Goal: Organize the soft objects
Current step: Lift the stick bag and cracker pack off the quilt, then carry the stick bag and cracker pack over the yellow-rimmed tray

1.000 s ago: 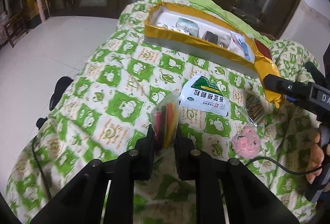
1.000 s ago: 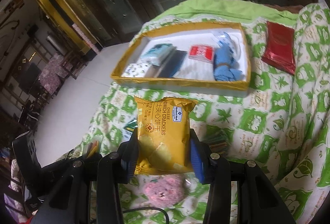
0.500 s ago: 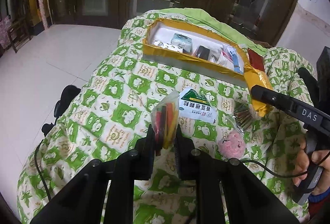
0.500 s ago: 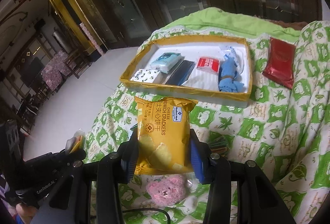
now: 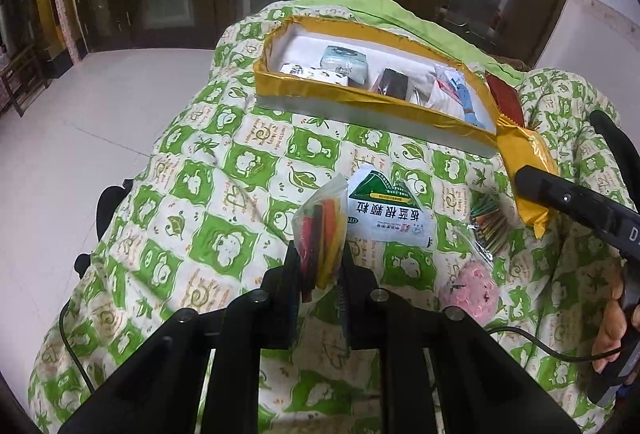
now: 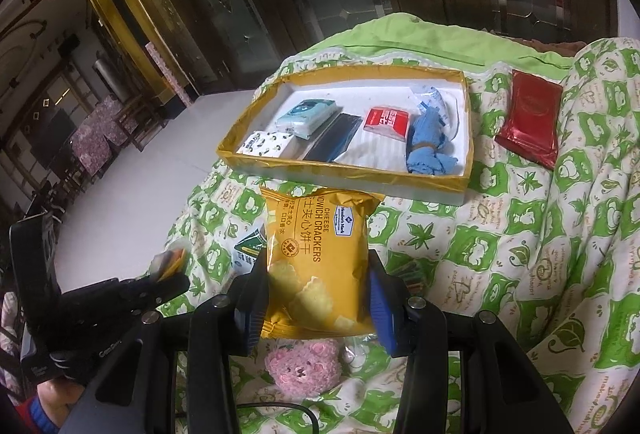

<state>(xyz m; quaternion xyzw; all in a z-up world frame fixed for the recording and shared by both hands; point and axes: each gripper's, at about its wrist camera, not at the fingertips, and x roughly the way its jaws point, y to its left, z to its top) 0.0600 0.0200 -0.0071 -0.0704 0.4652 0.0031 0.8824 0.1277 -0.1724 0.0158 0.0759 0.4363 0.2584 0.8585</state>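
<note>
Two grippers hover before the yellow-rimmed tray (image 6: 424, 183): left gripper (image 5: 320, 266) pinches a crinkly sachet of coloured sticks (image 5: 322, 230); right gripper (image 6: 316, 298), half-spread, clamps a light, crushable cracker packet (image 6: 316, 258) by its sides.

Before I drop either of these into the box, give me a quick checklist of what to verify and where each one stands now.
1. Left gripper shut on the clear bag of coloured sticks: ok.
2. Right gripper shut on the yellow cracker packet: ok, pads press both sides.
3. Free floor in the gold-edged box: ok, a bare white patch lies between the dark packet and the blue gloves.
4. Either gripper over the box: not ok, both are short of its near wall.
5. Loose items in the path: not ok, the pink bear and white sachet lie on the quilt below.
</note>
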